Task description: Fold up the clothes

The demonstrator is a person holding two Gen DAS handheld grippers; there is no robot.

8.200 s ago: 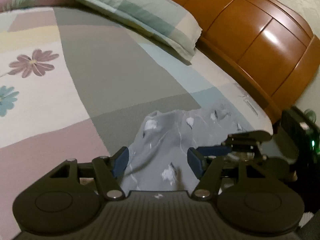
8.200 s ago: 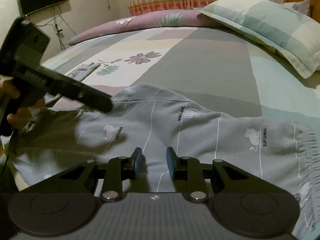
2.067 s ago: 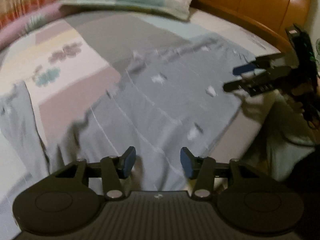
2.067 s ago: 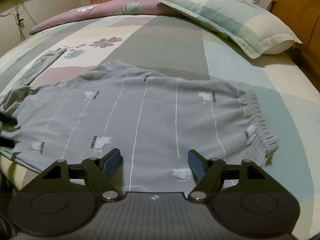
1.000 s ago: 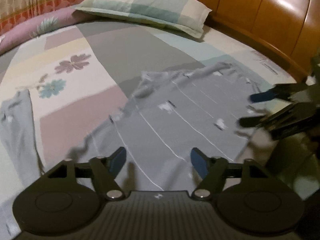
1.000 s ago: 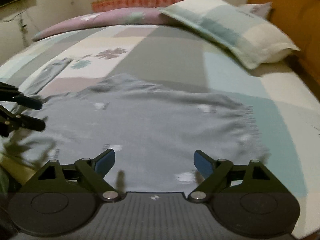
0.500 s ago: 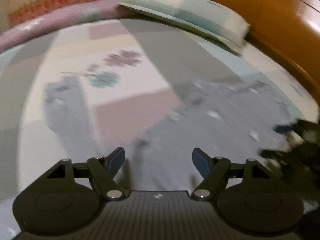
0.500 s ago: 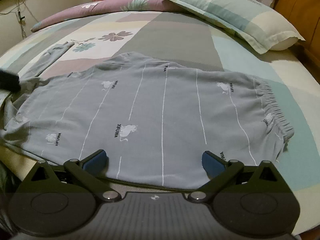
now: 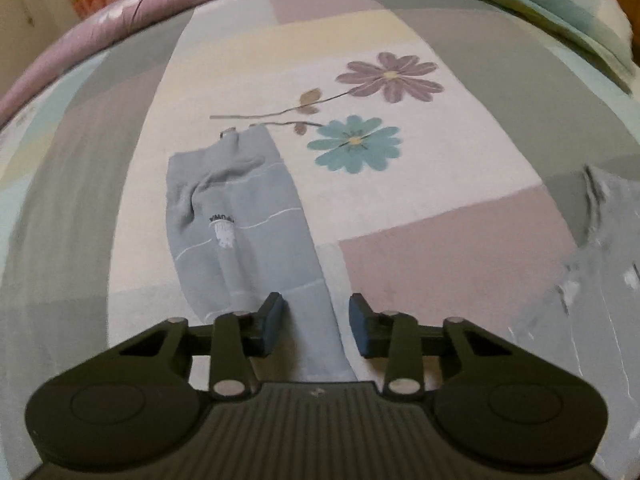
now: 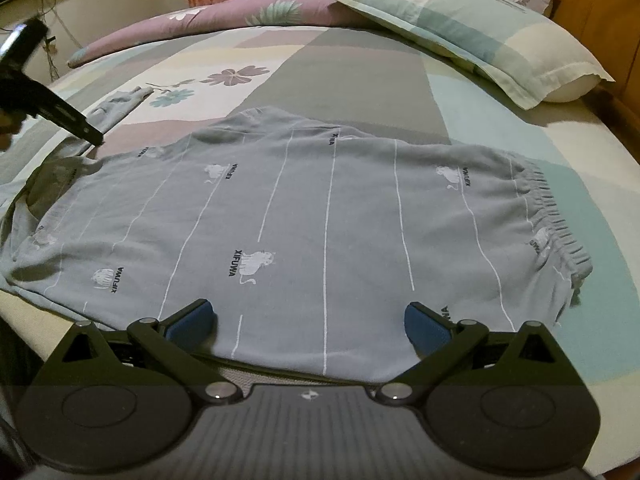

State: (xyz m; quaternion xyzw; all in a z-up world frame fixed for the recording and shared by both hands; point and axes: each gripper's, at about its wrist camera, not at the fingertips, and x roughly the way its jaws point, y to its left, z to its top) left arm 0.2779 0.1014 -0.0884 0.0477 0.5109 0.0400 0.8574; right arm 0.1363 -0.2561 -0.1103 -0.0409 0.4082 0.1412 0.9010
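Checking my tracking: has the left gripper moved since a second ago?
Yes. The left gripper, closing, swung left from the shirt body, toward the printed flowers, over the sleeve.

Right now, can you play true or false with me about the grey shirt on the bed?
1. The grey shirt lies spread flat on the bed sheet. True.
2. The right gripper has its jaws squeezed shut on the shirt. False: its jaws stand wide open, with the shirt's near edge between them.
3. The sleeve stretches out toward the flowers printed on the sheet. True.
4. The pillow sits on top of the shirt. False: it lies beyond the shirt, apart from it.
5. The left gripper is over the shirt's gathered hem. False: it is over the sleeve, whose cloth lies between its jaws.
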